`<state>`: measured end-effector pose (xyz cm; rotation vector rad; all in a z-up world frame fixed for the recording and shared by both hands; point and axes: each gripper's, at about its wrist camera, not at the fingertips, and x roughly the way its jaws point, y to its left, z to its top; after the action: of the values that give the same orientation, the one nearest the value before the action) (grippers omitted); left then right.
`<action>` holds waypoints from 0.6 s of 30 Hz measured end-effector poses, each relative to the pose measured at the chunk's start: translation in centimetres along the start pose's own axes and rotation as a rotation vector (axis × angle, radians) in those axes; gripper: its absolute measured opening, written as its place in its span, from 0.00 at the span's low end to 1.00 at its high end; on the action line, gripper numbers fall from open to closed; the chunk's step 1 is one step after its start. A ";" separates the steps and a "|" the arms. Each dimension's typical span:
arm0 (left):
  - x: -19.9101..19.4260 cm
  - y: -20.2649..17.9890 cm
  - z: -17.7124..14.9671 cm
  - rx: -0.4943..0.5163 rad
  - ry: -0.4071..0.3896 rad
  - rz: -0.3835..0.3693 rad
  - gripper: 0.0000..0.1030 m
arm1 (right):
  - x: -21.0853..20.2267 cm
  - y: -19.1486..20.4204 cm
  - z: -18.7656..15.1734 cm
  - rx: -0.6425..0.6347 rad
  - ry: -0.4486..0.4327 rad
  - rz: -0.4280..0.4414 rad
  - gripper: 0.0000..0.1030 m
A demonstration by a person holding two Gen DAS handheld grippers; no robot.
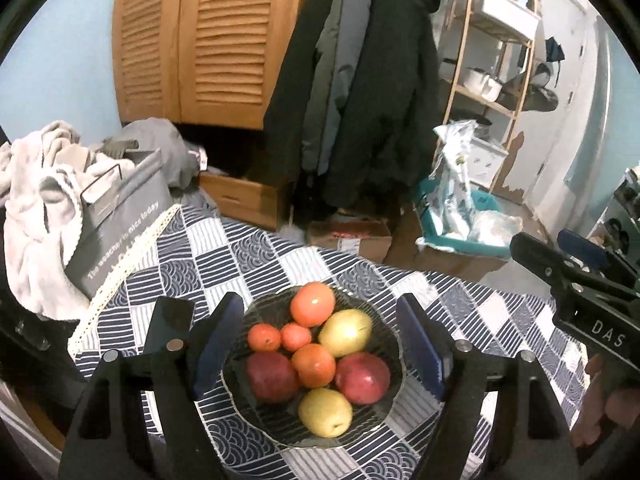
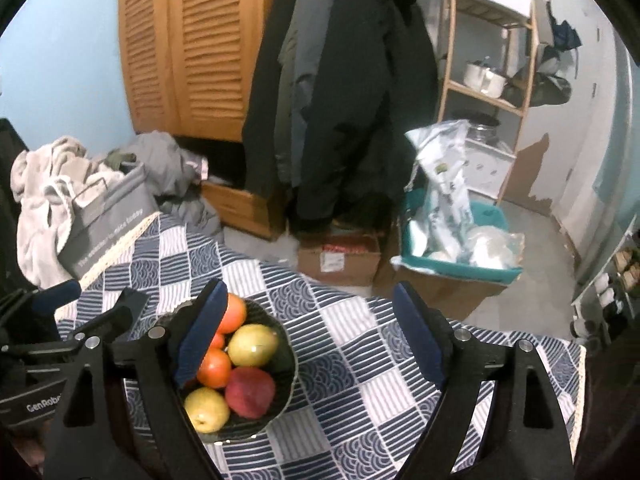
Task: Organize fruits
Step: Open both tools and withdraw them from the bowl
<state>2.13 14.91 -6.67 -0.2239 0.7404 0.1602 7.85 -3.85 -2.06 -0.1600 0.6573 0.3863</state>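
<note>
Left gripper (image 1: 320,356) and right gripper (image 2: 310,344) jaws spread wide, empty, above fruit bowl (image 1: 256,308); "DAS", "GenRobo" lettering.

Glossy, smooth-skinned fruit (image 1: 313,365) in a dark ribbed dish (image 1: 384,408) w/ slight sheen. Woven cloth table cover (image 1: 280,256), matt, lace-like trim on edge. Left gripper (image 1: 318,348): matt black plastic frame, blue pads, shiny metal pins. Slatted wood doors (image 1: 192,40), satin finish. Crinkly plastic bags (image 2: 444,184). Cardboard box (image 2: 340,260), dull paper surface.
</note>
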 end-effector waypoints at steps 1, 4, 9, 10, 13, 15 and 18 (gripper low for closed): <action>-0.4 -0.2 0.2 0.000 -0.010 -0.005 0.78 | -0.5 -0.4 0.1 0.004 -0.010 -0.005 0.82; -1.3 -0.8 0.5 0.005 -0.035 -0.010 0.81 | -1.7 -1.3 0.1 0.013 -0.031 -0.018 0.82; -2.6 -1.6 0.9 0.016 -0.069 -0.011 0.83 | -3.5 -2.8 -0.1 0.029 -0.060 -0.037 0.82; -2.9 -1.8 0.9 0.018 -0.074 -0.014 0.84 | -3.8 -3.1 -0.2 0.032 -0.066 -0.041 0.82; -3.5 -2.2 1.1 0.021 -0.087 -0.022 0.86 | -5.1 -4.2 -0.3 0.047 -0.087 -0.051 0.82; -4.0 -2.6 1.2 0.026 -0.098 -0.026 0.87 | -5.7 -4.8 -0.4 0.052 -0.099 -0.062 0.82; -4.5 -3.1 1.3 0.038 -0.109 -0.027 0.90 | -6.6 -5.5 -0.6 0.056 -0.114 -0.078 0.82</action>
<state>0.40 11.95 -2.20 -0.1873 0.6312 0.1317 4.89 -11.05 1.68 -0.1092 0.5471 0.2999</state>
